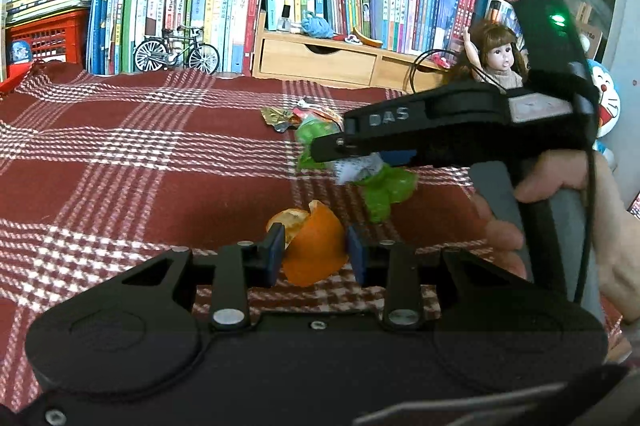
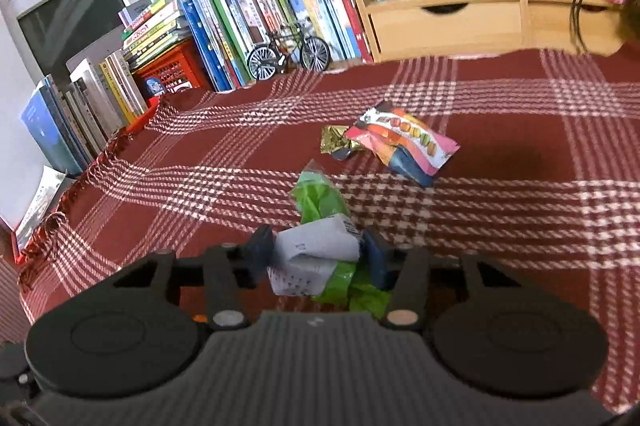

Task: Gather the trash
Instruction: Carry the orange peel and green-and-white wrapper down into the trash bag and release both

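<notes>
Judging progress, collection looked only partly done: two pieces were in the grippers, two more still lay on the plaid cloth (image 2: pixel 520 129), and no bin showed in either view.

Left first: left gripper (image 1: pixel 316 252) had its jaws narrowed onto an orange peel (image 1: pixel 314 248), blue pads pressed against both sides. Peel sat right at the fingertips, over the cloth.

Further right in the left wrist view, the right gripper (image 1: pixel 320 151) was carried by a hand (image 1: pixel 560 185) and reached across. From its own camera the jaws stood about half open, closed around a crumpled white-and-green wrapper (image 2: pixel 316 258); pads touched the bundle on both sides, green plastic trailing out front and underneath. Grip looked loose, might slip.

Left on the cloth beyond: a small gold foil wrapper (image 2: pixel 336 139), and touching its right edge a colourful macaron snack packet (image 2: pixel 404 141). Both still needed picking up, well ahead of the held wrapper.
</notes>
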Demonstrator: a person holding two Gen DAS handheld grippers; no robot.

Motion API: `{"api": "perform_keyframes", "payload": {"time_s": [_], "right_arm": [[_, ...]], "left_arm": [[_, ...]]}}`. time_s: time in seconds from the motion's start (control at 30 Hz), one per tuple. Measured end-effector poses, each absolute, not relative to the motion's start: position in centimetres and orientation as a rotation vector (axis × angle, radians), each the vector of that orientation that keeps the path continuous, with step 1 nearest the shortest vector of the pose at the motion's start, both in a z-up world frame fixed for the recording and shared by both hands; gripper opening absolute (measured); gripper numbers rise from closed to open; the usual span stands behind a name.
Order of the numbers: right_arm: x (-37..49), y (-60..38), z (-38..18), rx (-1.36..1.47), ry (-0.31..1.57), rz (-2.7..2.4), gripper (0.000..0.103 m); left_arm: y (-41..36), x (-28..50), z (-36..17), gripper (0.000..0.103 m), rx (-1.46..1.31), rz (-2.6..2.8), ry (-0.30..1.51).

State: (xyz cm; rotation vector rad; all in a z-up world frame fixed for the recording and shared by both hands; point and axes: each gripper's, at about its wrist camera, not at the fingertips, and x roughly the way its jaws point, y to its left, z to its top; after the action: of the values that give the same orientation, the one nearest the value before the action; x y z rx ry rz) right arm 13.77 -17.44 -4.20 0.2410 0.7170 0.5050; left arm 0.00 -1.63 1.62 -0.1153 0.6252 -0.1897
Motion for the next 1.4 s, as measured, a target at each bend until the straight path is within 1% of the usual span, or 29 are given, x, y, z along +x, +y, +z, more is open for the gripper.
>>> {"api": "perform_keyframes", "payload": {"time_s": [0.33, 0.73, 1.07, 1.27, 1.4], "right_arm": [[7.1, -20.6, -1.9, 0.340, 0.646, 0.512, 0.053], [-2.4, -22.6, -1.1, 0.407, 0.587, 0.534, 0.053], [-9.5, -23.1, -2.7, 0.432, 0.608, 0.557, 0.053], [-12.6, -23.1, -4.5, 0.460, 0.657, 0.560, 0.053], [-14.2, -23.3, -6.5, 0.501, 0.711, 0.559, 0.054]], "left_arm": [[-1.1, -3.6, 3.2, 0.031, -0.119, -0.218, 0.603], [-1.4, -9.9, 3.8, 0.030, -0.081, -0.234, 0.597], [-1.5, -15.8, 3.2, 0.030, -0.099, -0.281, 0.638], [-1.3, -19.3, 2.4, 0.030, -0.091, -0.290, 0.673], [-1.0, -20.8, 1.0, 0.030, -0.085, -0.283, 0.732]]}}
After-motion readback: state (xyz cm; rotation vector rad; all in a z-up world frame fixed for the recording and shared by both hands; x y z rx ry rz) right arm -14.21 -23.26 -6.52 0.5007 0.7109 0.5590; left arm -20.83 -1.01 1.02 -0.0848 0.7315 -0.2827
